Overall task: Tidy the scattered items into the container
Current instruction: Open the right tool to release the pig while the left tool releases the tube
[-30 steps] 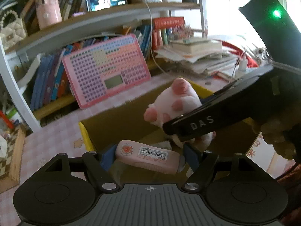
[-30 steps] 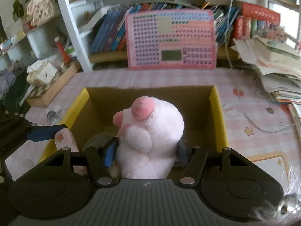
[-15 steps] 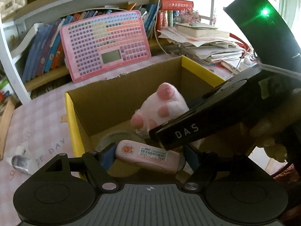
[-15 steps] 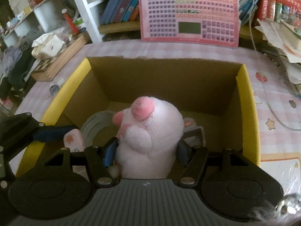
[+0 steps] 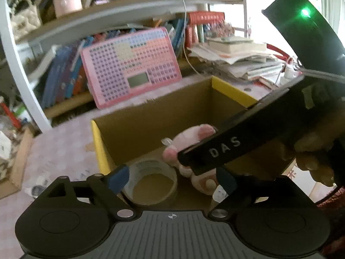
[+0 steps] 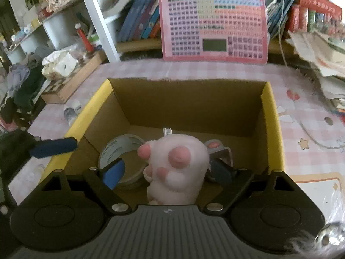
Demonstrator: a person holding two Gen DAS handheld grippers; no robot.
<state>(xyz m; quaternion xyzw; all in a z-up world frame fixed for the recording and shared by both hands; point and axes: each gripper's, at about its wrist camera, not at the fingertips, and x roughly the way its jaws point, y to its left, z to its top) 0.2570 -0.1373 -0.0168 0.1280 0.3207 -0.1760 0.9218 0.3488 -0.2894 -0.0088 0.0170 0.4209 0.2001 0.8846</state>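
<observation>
A yellow-rimmed cardboard box stands on the pink checked table; it also shows in the left wrist view. Inside lie a roll of grey tape, a pink plush paw and a small item behind it. The plush lies between my right gripper's open fingers, apart from both pads. My left gripper is open and empty over the box's near edge, above the tape roll. The pink tube it held is out of sight. The right gripper's body crosses the left wrist view.
A pink keyboard toy leans on the bookshelf behind the box. A small bottle lies on the table left of the box, near a wooden tray. Stacked papers sit at the right.
My left gripper opened and the pink tube is gone from its fingers. My right gripper opened and the plush paw dropped lower into the box.
</observation>
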